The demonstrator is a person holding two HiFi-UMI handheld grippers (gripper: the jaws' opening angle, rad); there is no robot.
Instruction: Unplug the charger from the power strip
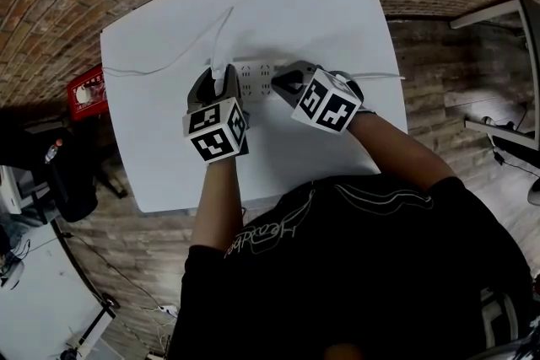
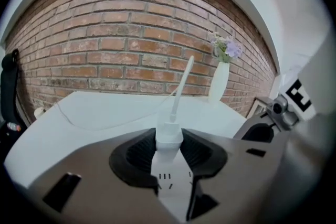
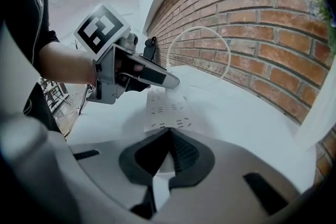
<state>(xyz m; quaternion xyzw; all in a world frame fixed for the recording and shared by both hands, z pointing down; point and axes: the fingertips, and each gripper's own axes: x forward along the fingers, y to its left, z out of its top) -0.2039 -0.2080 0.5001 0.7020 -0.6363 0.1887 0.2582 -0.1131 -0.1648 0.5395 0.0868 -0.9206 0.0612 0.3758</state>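
Note:
A white power strip lies across the middle of the white table. The white charger stands plugged into the strip's left end. My left gripper is shut on the charger, with both pads against its sides. The charger's white cable rises from it and trails off to the left. My right gripper is shut, and its tips rest on the strip's right end. In the head view the left gripper and the right gripper sit at opposite ends of the strip.
A white vase with pale flowers stands at the table's far edge, by the brick wall. A red crate sits on the floor left of the table. A second white cable runs off the strip to the right.

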